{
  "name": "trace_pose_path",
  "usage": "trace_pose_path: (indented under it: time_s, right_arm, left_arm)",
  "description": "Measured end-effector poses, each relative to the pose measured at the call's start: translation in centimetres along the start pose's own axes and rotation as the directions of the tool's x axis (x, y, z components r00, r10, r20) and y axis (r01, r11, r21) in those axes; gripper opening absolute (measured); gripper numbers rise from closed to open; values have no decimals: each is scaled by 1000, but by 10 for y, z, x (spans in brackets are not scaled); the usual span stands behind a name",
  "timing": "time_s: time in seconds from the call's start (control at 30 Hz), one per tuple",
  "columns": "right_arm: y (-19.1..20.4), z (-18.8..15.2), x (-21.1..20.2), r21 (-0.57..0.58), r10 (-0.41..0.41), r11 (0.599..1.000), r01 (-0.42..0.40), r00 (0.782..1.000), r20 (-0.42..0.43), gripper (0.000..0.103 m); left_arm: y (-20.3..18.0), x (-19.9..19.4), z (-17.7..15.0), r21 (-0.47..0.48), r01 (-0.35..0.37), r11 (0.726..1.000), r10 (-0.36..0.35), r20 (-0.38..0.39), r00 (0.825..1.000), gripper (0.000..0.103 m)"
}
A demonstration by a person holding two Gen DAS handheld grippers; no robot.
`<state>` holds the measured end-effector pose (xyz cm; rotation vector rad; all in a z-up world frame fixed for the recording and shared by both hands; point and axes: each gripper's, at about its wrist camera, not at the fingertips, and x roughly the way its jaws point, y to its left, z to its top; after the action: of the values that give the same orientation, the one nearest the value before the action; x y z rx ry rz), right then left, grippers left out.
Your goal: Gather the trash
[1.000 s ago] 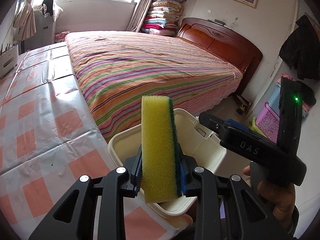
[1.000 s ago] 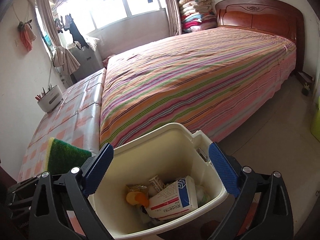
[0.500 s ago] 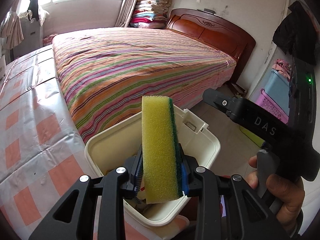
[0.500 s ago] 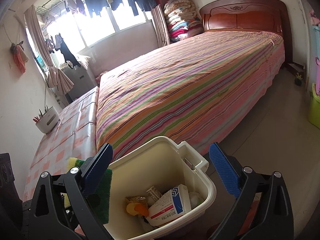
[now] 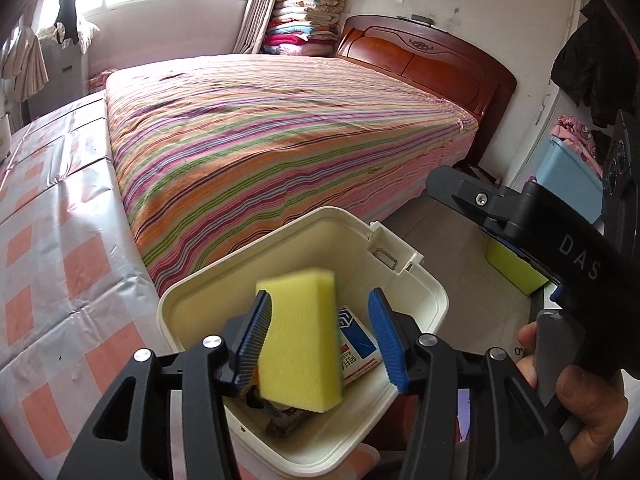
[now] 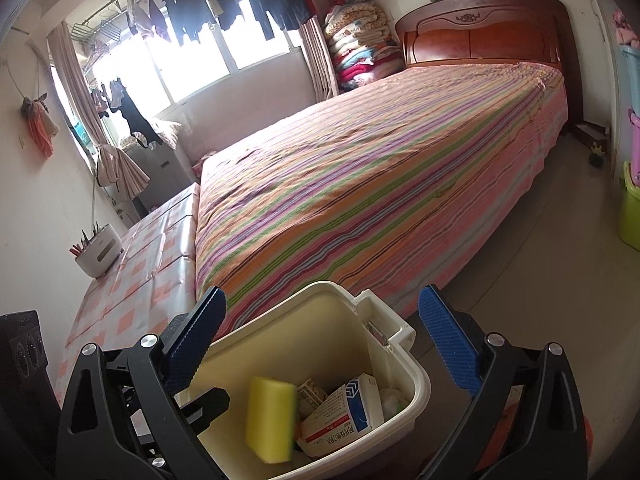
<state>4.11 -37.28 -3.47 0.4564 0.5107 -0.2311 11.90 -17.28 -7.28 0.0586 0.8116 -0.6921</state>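
A yellow sponge (image 5: 298,340) with a green scouring side, blurred and tilted, drops between the jaws of my left gripper (image 5: 319,296), which are opening; a gap shows between the sponge and the right pad (image 5: 386,336). The right wrist view has the sponge (image 6: 270,420) inside the cream trash bin (image 6: 300,340), beside a white and blue medicine box (image 6: 352,408) and other scraps. My right gripper (image 6: 323,291) stands wide open above the bin with nothing gripped. In the left wrist view, its black body (image 5: 560,248) and the hand holding it (image 5: 584,412) are to the right of the bin (image 5: 240,254).
A big bed with a striped cover (image 5: 280,128) lies just behind the bin. A table with an orange-checked cloth (image 5: 52,260) runs along the left, with a white pen holder (image 6: 98,248) at its far end. Coloured plastic boxes (image 5: 568,176) stand by the right wall.
The left jaws have spread apart and let the sponge go. It stood upright in the grip before; now it tips and falls into the bin. The left gripper has shifted further over the bin.
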Motion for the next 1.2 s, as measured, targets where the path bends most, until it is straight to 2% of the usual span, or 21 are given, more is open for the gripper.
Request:
trace_pose_path:
  time_s: [0.1, 0.27, 0.4, 0.7, 0.83, 0.97, 1.07, 1.2]
  right_arm:
    - [1, 0, 2, -4, 0, 1000, 0, 1000, -3, 95]
    - [10, -1, 1, -55, -20, 998, 21, 1000, 20, 95]
    - [18, -3, 2, -78, -19, 997, 21, 1000, 21, 95]
    - [43, -13, 11, -142, -3, 990, 4, 1000, 6, 95]
    - [63, -26, 16, -183, 17, 983, -19, 1000, -15, 95]
    - [75, -45, 15, -212, 22, 977, -30, 999, -40, 95]
    - [86, -56, 9, -255, -13, 967, 9, 1000, -14, 95]
    - [99, -69, -1, -314, -89, 944, 103, 994, 57, 96]
  left_arm:
    - [1, -2, 1, -1, -17, 1000, 17, 13, 1000, 66]
    - [8, -20, 2, -6, -32, 999, 32, 43, 999, 68]
    - [21, -40, -2, -20, -78, 997, 79, 82, 994, 72]
    - [62, -73, -21, -84, -190, 978, 200, 127, 972, 73]
    - [72, -85, -28, -96, -240, 966, 253, 158, 954, 73]
    - [71, -98, -35, -63, -312, 948, 318, 215, 923, 73]
    - [71, -106, -41, -49, -339, 940, 340, 240, 909, 73]
    - [75, -111, -48, -59, -342, 938, 346, 243, 906, 73]
